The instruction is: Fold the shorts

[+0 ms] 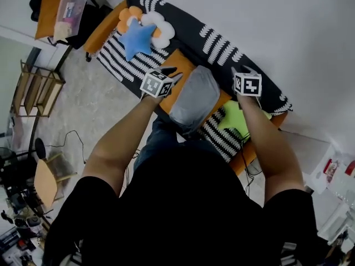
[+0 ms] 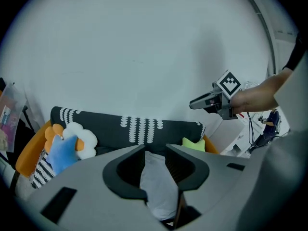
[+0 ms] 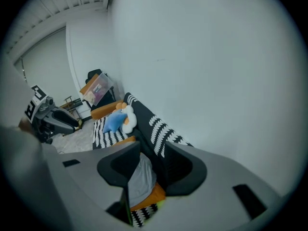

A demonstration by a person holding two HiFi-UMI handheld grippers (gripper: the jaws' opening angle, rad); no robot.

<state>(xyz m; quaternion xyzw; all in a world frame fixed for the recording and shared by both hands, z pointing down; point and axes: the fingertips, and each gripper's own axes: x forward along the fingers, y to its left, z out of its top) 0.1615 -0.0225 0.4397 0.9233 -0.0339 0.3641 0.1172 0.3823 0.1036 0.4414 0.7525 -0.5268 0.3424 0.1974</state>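
Observation:
The grey shorts (image 1: 194,98) lie as a compact folded bundle on an orange cushion (image 1: 180,62) on the sofa. My left gripper (image 1: 173,73) hovers at the bundle's left edge, and my right gripper (image 1: 244,71) hovers to its right. Both are raised off the cloth. In the left gripper view the shorts (image 2: 156,186) show through the gap of the left gripper (image 2: 155,150), whose jaws stand apart with nothing pinched. In the right gripper view the right gripper (image 3: 151,148) is likewise open, with the shorts (image 3: 140,177) seen beyond it on the cushion (image 3: 151,196).
The black sofa (image 1: 222,32) carries a striped throw, a blue star pillow (image 1: 136,37), a flower pillow (image 1: 161,26) and a green pillow (image 1: 233,121). A clear plastic box (image 1: 69,7) sits at its far left end. A wooden rack (image 1: 36,87) and a chair (image 1: 47,182) stand on the floor.

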